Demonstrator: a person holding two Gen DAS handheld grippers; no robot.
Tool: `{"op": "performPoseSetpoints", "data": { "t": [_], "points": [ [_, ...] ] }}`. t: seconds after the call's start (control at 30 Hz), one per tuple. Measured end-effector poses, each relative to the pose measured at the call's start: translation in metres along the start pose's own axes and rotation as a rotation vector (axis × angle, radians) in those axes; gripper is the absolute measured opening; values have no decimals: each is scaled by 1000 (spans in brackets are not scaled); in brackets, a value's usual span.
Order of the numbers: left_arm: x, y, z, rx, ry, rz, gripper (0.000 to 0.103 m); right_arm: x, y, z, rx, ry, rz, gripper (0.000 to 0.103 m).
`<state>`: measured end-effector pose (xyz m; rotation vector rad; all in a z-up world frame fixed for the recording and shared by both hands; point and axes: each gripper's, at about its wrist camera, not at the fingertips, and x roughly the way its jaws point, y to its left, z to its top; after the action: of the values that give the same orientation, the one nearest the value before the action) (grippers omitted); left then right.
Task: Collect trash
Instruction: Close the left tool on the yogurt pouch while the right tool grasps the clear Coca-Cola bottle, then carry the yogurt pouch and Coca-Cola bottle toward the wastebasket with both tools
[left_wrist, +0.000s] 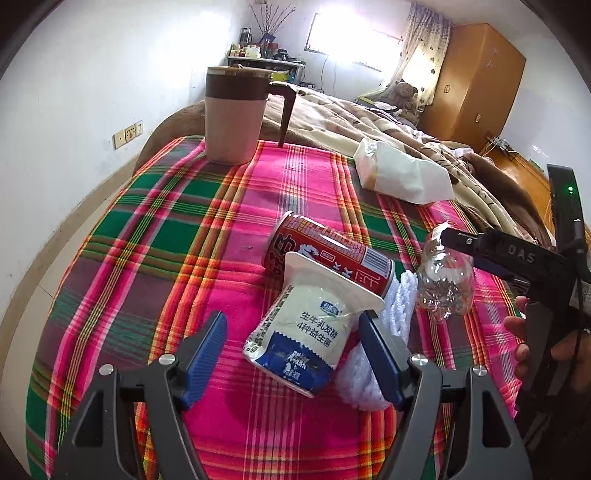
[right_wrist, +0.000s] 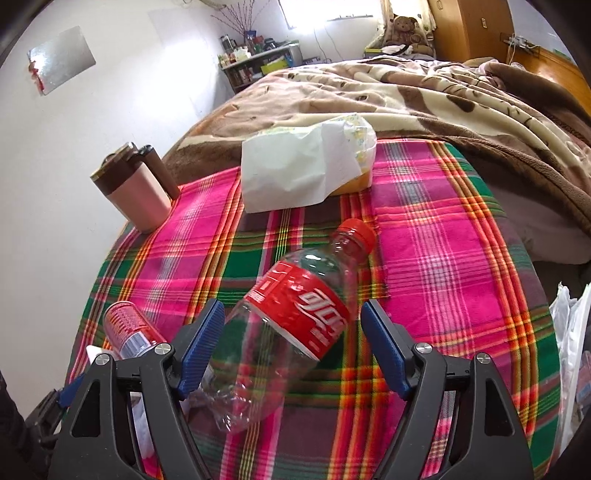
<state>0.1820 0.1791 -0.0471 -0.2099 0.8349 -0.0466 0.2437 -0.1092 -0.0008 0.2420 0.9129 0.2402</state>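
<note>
In the left wrist view a white and blue yogurt cup (left_wrist: 299, 339) lies on its side on the plaid cloth (left_wrist: 147, 221), between the blue pads of my left gripper (left_wrist: 291, 317). The gripper is open and its pads stand clear of the cup. A red can (left_wrist: 328, 251) lies just behind the cup, with white foam netting (left_wrist: 399, 299) to its right. In the right wrist view a clear cola bottle (right_wrist: 295, 317) with a red cap lies between the pads of my right gripper (right_wrist: 293, 306). That gripper is open, and its right pad stands apart from the bottle.
A pink mug (left_wrist: 231, 118) with a brown lid stands at the far left of the cloth. A white paper bag (right_wrist: 295, 173) lies at the back. A brown blanket (right_wrist: 443, 103) is heaped behind it. White plastic bags (right_wrist: 569, 332) hang at the right edge.
</note>
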Motion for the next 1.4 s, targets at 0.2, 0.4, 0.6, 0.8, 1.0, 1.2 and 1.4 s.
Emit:
{"op": "performPoseSetpoints", "data": {
  "t": [0.2, 0.4, 0.6, 0.8, 1.0, 1.2, 1.4],
  "points": [
    [10, 3, 1, -10, 27, 0, 75, 6, 5, -4, -42, 39, -44, 79],
    [13, 2, 0, -12, 32, -3, 75, 2, -3, -15, -80, 59, -93, 79],
    [16, 2, 0, -23, 42, -1, 75, -5, -7, -20, -114, 39, -114, 79],
    [13, -4, 1, -5, 29, 3, 65, -4, -12, -20, -122, 53, -91, 79],
    [7, -9, 1, 10, 6, 13, 64, -9, -9, -24, -143, 26, -87, 68],
    [-4, -12, -1, 11, -17, 10, 64, -18, -13, -28, -130, -7, -70, 67],
    [-16, -20, -2, 16, -40, 1, 64, -31, -18, -31, -122, -51, -62, 66]
  ]
}}
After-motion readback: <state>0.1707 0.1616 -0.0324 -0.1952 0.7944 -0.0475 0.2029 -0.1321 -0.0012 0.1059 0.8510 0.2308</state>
